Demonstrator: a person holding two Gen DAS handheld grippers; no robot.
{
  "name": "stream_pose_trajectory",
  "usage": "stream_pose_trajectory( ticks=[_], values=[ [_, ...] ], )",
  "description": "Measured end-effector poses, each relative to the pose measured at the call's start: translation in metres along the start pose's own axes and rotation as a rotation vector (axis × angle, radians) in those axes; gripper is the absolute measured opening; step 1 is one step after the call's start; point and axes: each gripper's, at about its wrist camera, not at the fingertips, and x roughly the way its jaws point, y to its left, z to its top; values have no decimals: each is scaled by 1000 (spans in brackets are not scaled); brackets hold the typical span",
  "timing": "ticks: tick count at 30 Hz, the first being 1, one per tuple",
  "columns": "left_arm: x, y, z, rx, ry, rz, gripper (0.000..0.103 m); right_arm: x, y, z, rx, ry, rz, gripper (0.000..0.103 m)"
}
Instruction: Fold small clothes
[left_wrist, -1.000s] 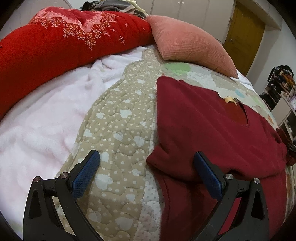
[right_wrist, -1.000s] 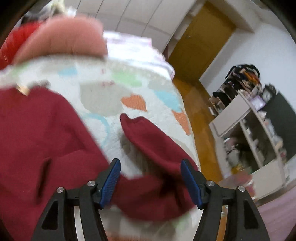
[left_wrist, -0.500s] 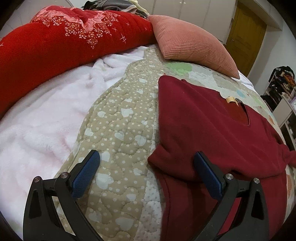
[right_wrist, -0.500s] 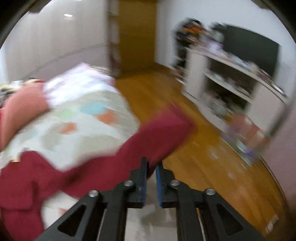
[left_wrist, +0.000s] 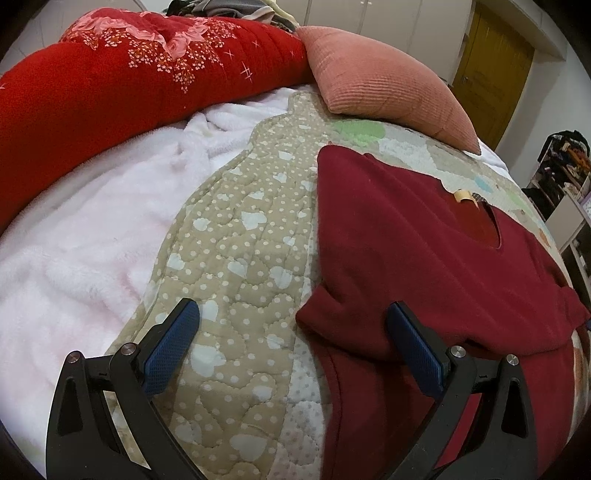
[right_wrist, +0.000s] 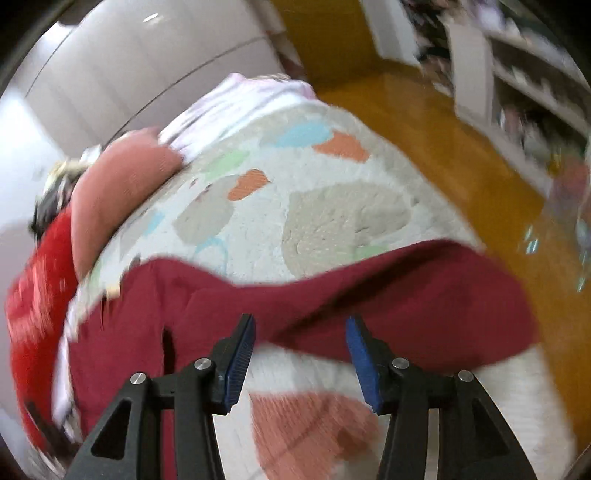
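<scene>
A dark red sweater (left_wrist: 406, 240) lies flat on the patterned quilt (left_wrist: 236, 258), neck opening toward the far right. In the left wrist view its near sleeve is folded in over the body. My left gripper (left_wrist: 291, 314) hangs open just above the quilt, its right finger (left_wrist: 413, 347) over that folded sleeve's edge. In the blurred right wrist view the sweater (right_wrist: 207, 306) has its other sleeve (right_wrist: 443, 295) stretched out toward the bed's edge. My right gripper (right_wrist: 301, 325) has its jaws opening; the sleeve lies at the fingertips and the pads are not pressing on it.
A thick red floral blanket (left_wrist: 110, 81) and a pink cushion (left_wrist: 380, 85) lie at the far side. A white fleece blanket (left_wrist: 81, 229) covers the left. Past the bed's right edge are a wooden floor (right_wrist: 461, 140), white shelves (right_wrist: 517, 74) and a yellow door (left_wrist: 491, 62).
The right gripper shut on the sleeve's end, drew it out sideways while rolling, and now stands apart again with the sleeve laid out straight. The left gripper has kept still.
</scene>
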Motion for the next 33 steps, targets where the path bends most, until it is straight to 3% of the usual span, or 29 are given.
stream_pose_trajectory(
  ticks=[1,3,5,9,14,17,19,21,23,27,29,33],
  values=[
    [0,0,0,0,2,0,102,10,-6,2,52,-1,24,44],
    [0,0,0,-1,1,-1,102,21,-18,10,144,-18,86,9],
    [0,0,0,-1,1,-1,102,13,-23,7,194,-40,148,7],
    [-1,0,0,-1,-1,2,102,-43,-12,-30,31,-85,187,6],
    [-1,0,0,1,-2,5,102,-52,-13,-100,-7,11,227,6],
    [-1,0,0,-2,-5,4,102,-34,-17,-129,-24,81,161,6],
    [-2,0,0,-3,-6,4,102,-50,-23,-137,-56,54,131,10],
    [-2,0,0,-2,-3,6,102,-79,-33,-137,-55,-3,81,38],
    [-2,1,-1,-3,-3,6,102,-104,-45,-133,-34,-81,32,48],
    [-2,0,-1,-3,-3,7,102,-130,-78,-107,125,-178,14,54],
    [-1,0,-1,-1,-2,8,102,-124,-88,-97,210,-162,14,62],
    [-1,1,-1,-1,0,9,102,-110,-87,-74,259,-134,-14,62]
  ],
)
